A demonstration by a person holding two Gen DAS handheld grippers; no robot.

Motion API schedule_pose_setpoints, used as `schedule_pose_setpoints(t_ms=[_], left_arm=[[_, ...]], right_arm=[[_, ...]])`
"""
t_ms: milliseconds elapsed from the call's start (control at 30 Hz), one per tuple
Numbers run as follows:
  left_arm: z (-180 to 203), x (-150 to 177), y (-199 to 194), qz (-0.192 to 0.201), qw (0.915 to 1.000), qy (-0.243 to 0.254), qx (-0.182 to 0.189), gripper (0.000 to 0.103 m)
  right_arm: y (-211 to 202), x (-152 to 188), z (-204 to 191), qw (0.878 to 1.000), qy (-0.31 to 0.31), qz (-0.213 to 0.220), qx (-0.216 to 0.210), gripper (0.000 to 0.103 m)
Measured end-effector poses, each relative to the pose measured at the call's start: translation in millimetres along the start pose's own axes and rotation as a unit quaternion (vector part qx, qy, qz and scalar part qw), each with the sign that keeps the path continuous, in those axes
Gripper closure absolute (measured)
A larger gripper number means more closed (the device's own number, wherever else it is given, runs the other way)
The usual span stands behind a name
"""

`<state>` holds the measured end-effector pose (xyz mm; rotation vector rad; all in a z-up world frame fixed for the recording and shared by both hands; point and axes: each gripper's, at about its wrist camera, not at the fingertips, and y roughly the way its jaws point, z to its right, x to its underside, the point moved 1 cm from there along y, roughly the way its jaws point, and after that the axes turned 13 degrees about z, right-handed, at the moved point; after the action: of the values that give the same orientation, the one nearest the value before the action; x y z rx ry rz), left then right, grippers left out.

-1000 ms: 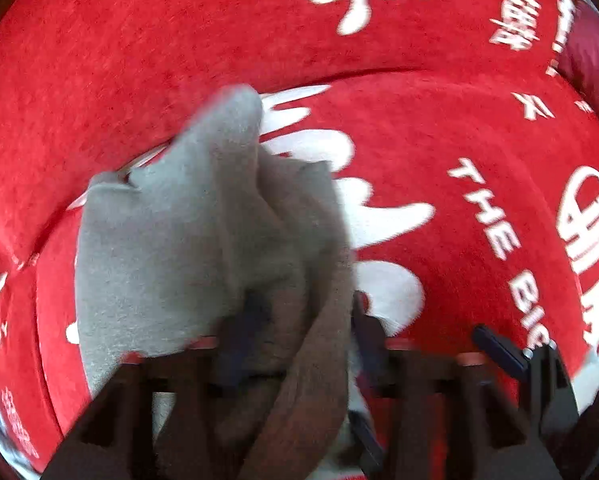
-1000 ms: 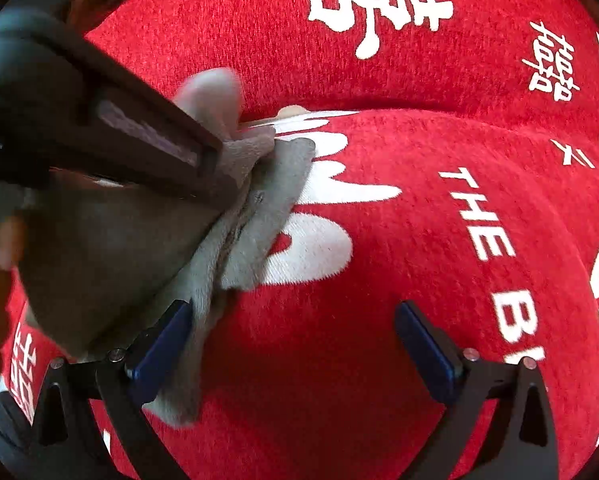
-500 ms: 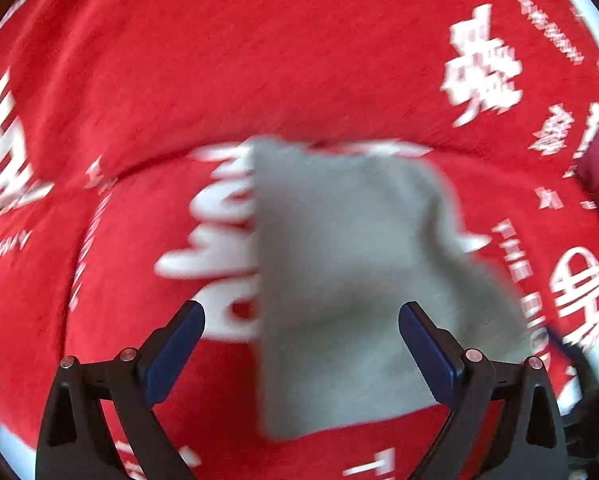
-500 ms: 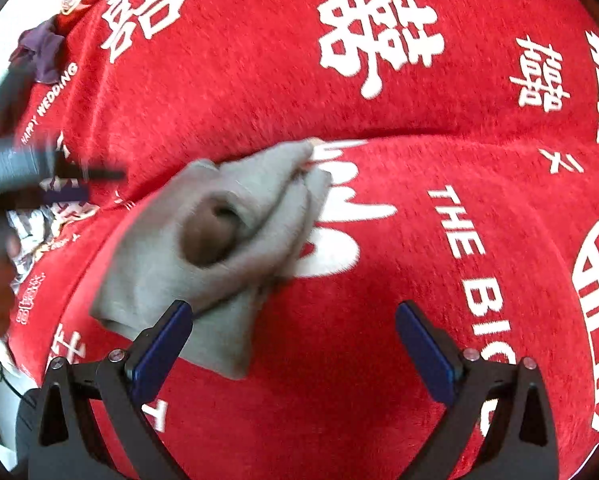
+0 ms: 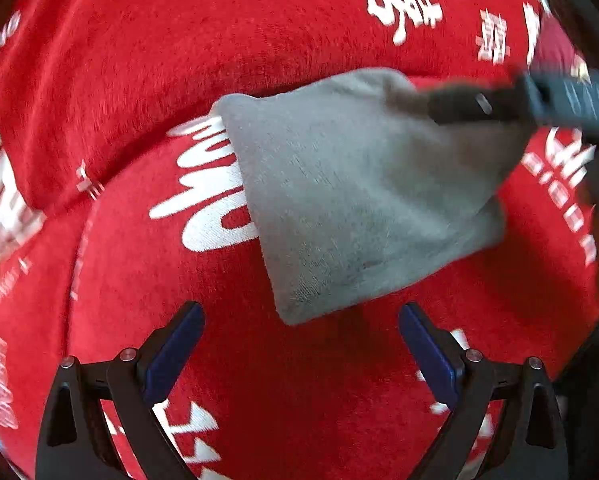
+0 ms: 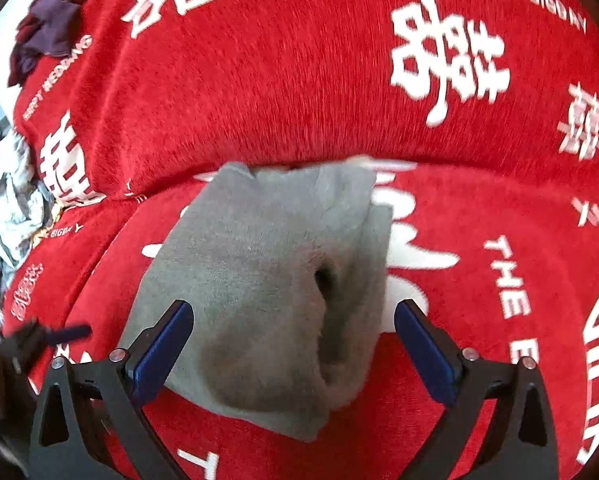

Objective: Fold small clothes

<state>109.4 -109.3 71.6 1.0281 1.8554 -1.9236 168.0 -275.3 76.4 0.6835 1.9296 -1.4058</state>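
Left wrist view: I see my left gripper [image 5: 299, 344] spread wide, both blue pads bare, with only red fabric between them. The grey garment [image 5: 363, 196] lies folded on the red cover [image 5: 139, 80], ahead of the fingers and apart from them; its nearest corner points toward the gap between the pads. The cover carries white characters and lettering, and a seam runs across it just behind the garment. From the right edge a dark, blurred bar — my right gripper [image 5: 479, 106] — reaches over the garment's far right corner; I cannot tell from this view whether it touches the cloth.

Right wrist view: my right gripper [image 6: 293, 344] is also spread wide, its blue pads standing on either side of the grey garment [image 6: 267, 288]. The left pad [image 6: 161, 354] overlaps the cloth's left edge in the frame; the right pad sits just beside the right edge. Neither pad presses the cloth, so the gripper holds nothing. The garment shows stacked layers along its right side and a dark hollow near the middle. It rests on the seat part of the red cover [image 6: 299, 80], just in front of the seam. At far left lie a dark purple cloth [image 6: 45, 28] and a crumpled white cloth [image 6: 7, 200] — both well apart from the garment. My left gripper [image 6: 47, 334] shows blurred at the lower left.
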Motion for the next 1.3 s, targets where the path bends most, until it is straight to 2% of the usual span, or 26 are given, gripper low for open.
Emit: schedule_pose_setpoints(t_ms=[67, 100, 200, 233, 267, 300, 333, 367, 400, 433, 467, 533, 633, 700, 733, 767, 833, 933, 1000, 1033, 1067, 1133, 1167, 1233, 1300], left_arm=[[1, -5, 8, 0.004, 1.0, -0.004, -0.007, 0.005], [-3, -9, 11, 0.007, 0.9997, -0.021, -0.009, 0.005], [-19, -17, 20, 0.008, 0.9972, -0.071, -0.021, 0.005], [-27, -17, 26, 0.0, 0.9956, -0.088, -0.03, 0.005], [-31, -15, 30, -0.006, 0.9947, -0.097, -0.034, 0.005], [-37, -12, 36, -0.017, 0.9931, -0.11, -0.037, 0.005], [-44, -10, 37, -0.02, 0.9911, -0.128, -0.032, 0.009], [-49, -8, 36, -0.015, 0.9889, -0.146, -0.024, 0.027], [-55, -6, 32, -0.012, 0.9853, -0.17, -0.005, 0.036], [-60, -4, 26, -0.008, 0.9804, -0.196, 0.02, 0.052], [-65, -2, 18, 0.002, 0.9753, -0.218, 0.033, 0.055], [-73, 4, 6, 0.02, 0.9715, -0.235, 0.02, 0.055], [-83, 22, 5, 0.003, 0.9637, -0.266, 0.026, 0.055], [-81, 36, 13, -0.019, 0.9641, -0.263, 0.033, 0.053], [-80, 41, 16, -0.026, 0.9654, -0.258, 0.032, 0.048], [-79, 43, 14, -0.023, 0.967, -0.252, 0.031, 0.047], [-75, 43, 7, -0.022, 0.9709, -0.237, 0.03, 0.047], [-76, 40, -9, -0.013, 0.9738, -0.223, 0.042, 0.047], [-80, 33, -22, 0.005, 0.9724, -0.228, 0.05, 0.029], [-83, 28, -27, 0.015, 0.971, -0.234, 0.047, 0.006], [-86, 22, -32, 0.034, 0.9686, -0.243, 0.04, 0.002], [-88, 9, -37, 0.062, 0.9656, -0.251, 0.03, 0.002], [-87, 0, -33, 0.062, 0.9659, -0.249, 0.033, 0.002], [-80, -14, -17, 0.051, 0.9688, -0.24, 0.038, 0.002], [-73, -24, 13, 0.008, 0.9763, -0.216, 0.017, 0.002]], right_arm=[[8, 1, 1, 1.0, 0.013, -0.02, -0.005, 0.012], [11, 1, 2, 0.999, 0.02, -0.03, -0.003, 0.013], [15, 4, 3, 0.999, 0.024, -0.045, -0.004, 0.025], [16, 5, 3, 0.998, 0.025, -0.049, -0.005, 0.034], [17, 5, 4, 0.998, 0.025, -0.054, -0.008, 0.047], [18, 6, 5, 0.998, 0.025, -0.06, -0.012, 0.055], [19, 6, 6, 0.998, 0.025, -0.064, -0.013, 0.071], [19, 5, 7, 0.997, 0.033, -0.072, -0.025, 0.092], [18, 4, 8, 0.996, 0.042, -0.075, -0.038, 0.096], [15, 1, 7, 0.995, 0.049, -0.073, -0.051, 0.096], [6, -4, 3, 0.995, 0.05, -0.061, -0.066, 0.096], [-9, -11, -7, 0.995, 0.04, -0.036, -0.081, 0.096], [-19, -7, -21, 0.995, 0.025, -0.025, -0.096, 0.096], [-6, 14, -24, 0.997, -0.006, -0.051, -0.061, 0.096], [1, 22, -22, 0.997, -0.011, -0.065, -0.044, 0.096], [11, 35, -15, 0.996, -0.01, -0.084, -0.025, 0.096], [16, 48, -4, 0.995, 0.013, -0.096, -0.027, 0.096], [4, 42, 4, 0.993, 0.049, -0.095, -0.051, 0.084], [-9, 32, 4, 0.995, 0.045, -0.077, -0.055, 0.071], [-14, 26, 4, 0.996, 0.037, -0.063, -0.051, 0.055], [-19, 19, 4, 0.998, 0.028, -0.048, -0.041, 0.039], [-22, 2, 4, 0.999, 0.02, -0.026, -0.022, 0.034], [-18, -7, 5, 0.999, 0.021, -0.022, -0.017, 0.034], [-7, -22, 5, 1.0, 0.022, -0.019, -0.006, 0.034], [8, -35, 0, 1.0, 0.01, -0.017, -0.001, 0.034]])
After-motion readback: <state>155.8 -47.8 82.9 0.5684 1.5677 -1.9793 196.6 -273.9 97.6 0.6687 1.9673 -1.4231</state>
